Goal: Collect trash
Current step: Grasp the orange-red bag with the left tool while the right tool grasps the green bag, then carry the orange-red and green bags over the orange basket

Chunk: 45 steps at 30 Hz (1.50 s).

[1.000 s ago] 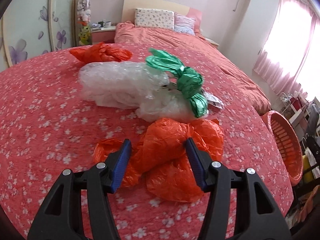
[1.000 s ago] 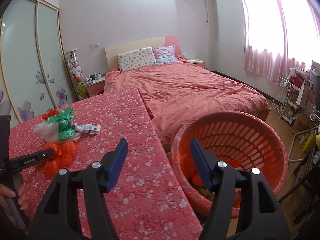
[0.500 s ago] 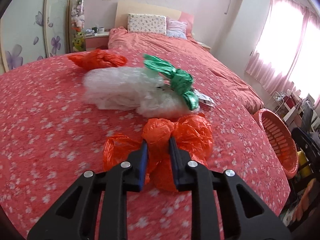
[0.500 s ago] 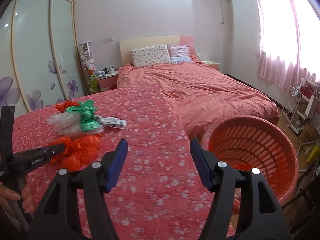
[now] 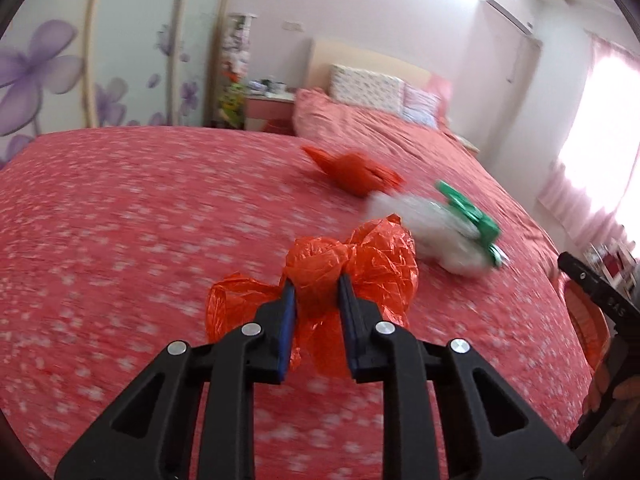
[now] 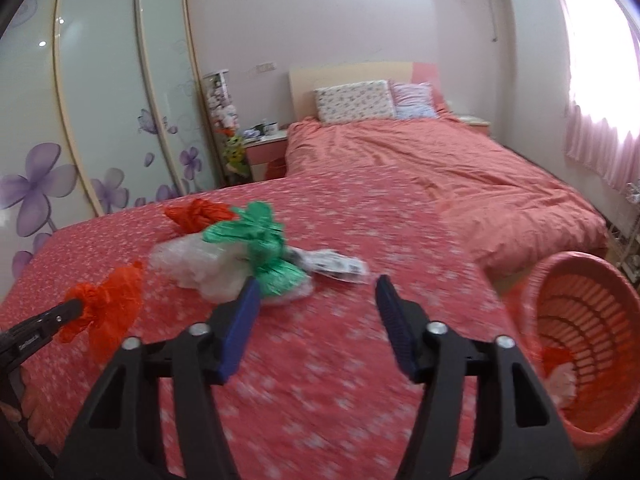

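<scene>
My left gripper (image 5: pixel 316 286) is shut on a crumpled orange plastic bag (image 5: pixel 376 258) and holds it above the red flowered cloth; the bag also shows in the right wrist view (image 6: pixel 106 304). My right gripper (image 6: pixel 316 290) is open and empty over the cloth. Just beyond its left finger lie a clear plastic wrap (image 6: pixel 196 260), a green bag (image 6: pixel 264 240) and a printed wrapper (image 6: pixel 336 266). A second orange bag (image 6: pixel 196 214) lies behind them. An orange basket (image 6: pixel 592 312) with some trash inside stands at the right, off the cloth's edge.
The red flowered surface (image 5: pixel 120 220) drops off at the right towards the basket. Beyond it is a bed (image 6: pixel 440 168) with pillows, a nightstand (image 6: pixel 266 150) and a sliding wardrobe (image 6: pixel 100 100). A curtained window (image 6: pixel 604 92) is on the right.
My left gripper has closed on the orange bag and lifted it, swinging its view left. My right gripper has turned from the basket towards the trash pile, still open.
</scene>
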### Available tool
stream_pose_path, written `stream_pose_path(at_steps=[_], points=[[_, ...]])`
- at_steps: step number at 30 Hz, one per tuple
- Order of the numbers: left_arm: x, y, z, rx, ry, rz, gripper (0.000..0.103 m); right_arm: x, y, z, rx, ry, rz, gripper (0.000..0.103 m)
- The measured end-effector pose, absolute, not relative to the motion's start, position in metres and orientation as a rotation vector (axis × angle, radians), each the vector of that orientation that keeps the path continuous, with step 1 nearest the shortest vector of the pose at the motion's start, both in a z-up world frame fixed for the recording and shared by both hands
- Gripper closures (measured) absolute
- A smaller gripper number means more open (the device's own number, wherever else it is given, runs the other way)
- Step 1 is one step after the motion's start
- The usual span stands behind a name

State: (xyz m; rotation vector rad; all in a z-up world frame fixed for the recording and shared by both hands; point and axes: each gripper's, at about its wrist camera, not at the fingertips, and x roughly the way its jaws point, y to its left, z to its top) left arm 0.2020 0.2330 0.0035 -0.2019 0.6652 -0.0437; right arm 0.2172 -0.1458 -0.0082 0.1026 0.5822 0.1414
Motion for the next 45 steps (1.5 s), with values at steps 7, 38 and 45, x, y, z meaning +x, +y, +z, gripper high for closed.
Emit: stream_pose_path(at_steps=[7,38,45], points=[[0.214,0.270,0.011,-0.253,0.627,0.027,0.082,0.269,-0.109,-0.020,0.120,0.649,0.169,0.069],[0.204,0.200,0.047,-0.193,0.588,-0.114,0.082,0.191,-0.193,0.007,0.204,0.535,0.080,0.084],[0.197,0.159,0.059,-0.165,0.575,-0.186,0.082,0.158,-0.216,0.018,0.184,0.474,0.030,0.083]])
